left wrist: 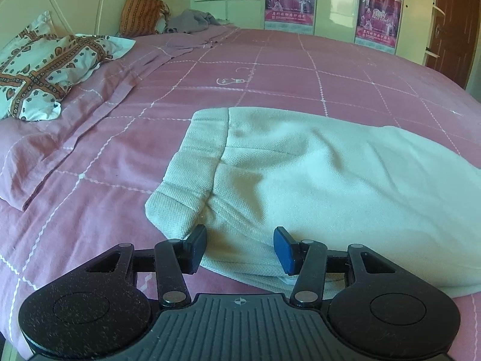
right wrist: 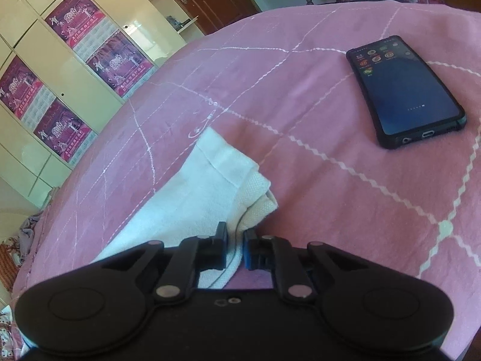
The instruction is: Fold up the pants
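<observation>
White pants [left wrist: 315,177] lie flat on the pink bedspread [left wrist: 270,69], waistband toward the left. My left gripper [left wrist: 240,251] is open, its fingers straddling the near edge of the pants close to the waistband corner. In the right wrist view the leg end of the pants [right wrist: 207,192] lies on the bed, cuffs stacked. My right gripper [right wrist: 236,248] is shut on the near edge of the pants, with the cloth pinched between its pads.
A black phone [right wrist: 402,90] lies on the bed to the right of the leg end. Pillows [left wrist: 45,69] and a folded pink sheet [left wrist: 99,111] lie at the left. A wardrobe with posters [left wrist: 330,3] stands beyond the bed.
</observation>
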Demonstrator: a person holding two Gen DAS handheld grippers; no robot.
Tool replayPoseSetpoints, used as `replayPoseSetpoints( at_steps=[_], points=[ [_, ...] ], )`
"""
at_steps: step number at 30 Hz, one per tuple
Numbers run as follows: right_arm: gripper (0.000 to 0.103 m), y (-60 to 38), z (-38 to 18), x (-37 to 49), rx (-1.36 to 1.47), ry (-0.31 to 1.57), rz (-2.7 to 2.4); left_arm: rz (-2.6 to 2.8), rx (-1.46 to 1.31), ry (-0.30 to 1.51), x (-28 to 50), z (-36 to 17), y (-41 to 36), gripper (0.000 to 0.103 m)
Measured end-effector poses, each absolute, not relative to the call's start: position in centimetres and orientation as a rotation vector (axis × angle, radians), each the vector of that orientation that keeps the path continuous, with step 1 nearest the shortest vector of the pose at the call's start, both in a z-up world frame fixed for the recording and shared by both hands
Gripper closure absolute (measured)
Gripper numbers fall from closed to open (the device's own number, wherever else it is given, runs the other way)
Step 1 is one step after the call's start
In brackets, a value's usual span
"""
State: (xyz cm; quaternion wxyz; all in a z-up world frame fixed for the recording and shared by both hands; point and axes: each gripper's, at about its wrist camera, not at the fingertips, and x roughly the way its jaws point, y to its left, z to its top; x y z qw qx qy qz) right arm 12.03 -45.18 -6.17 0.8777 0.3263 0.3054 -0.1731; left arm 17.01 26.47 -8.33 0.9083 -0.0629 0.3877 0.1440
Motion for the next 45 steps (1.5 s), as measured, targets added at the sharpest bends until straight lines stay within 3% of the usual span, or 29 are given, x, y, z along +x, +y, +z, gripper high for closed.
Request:
replayPoseSetpoints(
  at_steps=[7, 10, 12, 22, 27, 37, 40, 45],
  points=[
    [0.094, -37.4, -0.9, 14.8, 0.44, 0.575, -0.295, 0.263, -0.192, 0.782, 16.2, -6.5, 26.6, 0.053],
    [0.094, -30.9, 0.9, 16.8, 0.318, 0.573, -0.164, 0.229, -0.212, 0.775, 15.4, -6.2, 26.5, 0.041],
    [0.094, -25.7, 1.3, 18.1, 0.236, 0.584, -0.058, 0.209, -0.22, 0.764, 14.6, -5.9, 26.3, 0.039],
    [0.091, -3.0, -5.8, 19.4, -0.155, 0.797, 0.383, 0.169, -0.257, 0.747, 10.6, -5.9, 27.0, 0.039],
    [0.087, -2.4, -6.6, 17.5, -0.201, 0.782, 0.35, 0.177, -0.284, 0.769, 10.5, -7.0, 28.1, 0.039],
    [0.066, 0.9, -7.0, 16.7, -0.204, 0.774, 0.381, 0.156, -0.285, 0.795, 10.5, -7.6, 27.1, 0.039],
    [0.076, 2.0, -6.5, 16.2, -0.16, 0.773, 0.464, 0.157, -0.283, 0.793, 10.3, -7.3, 26.7, 0.039],
    [0.077, -1.1, -3.2, 15.3, -0.079, 0.664, 0.384, 0.042, -0.335, 0.715, 10.9, -4.8, 23.8, 0.039]
  ],
)
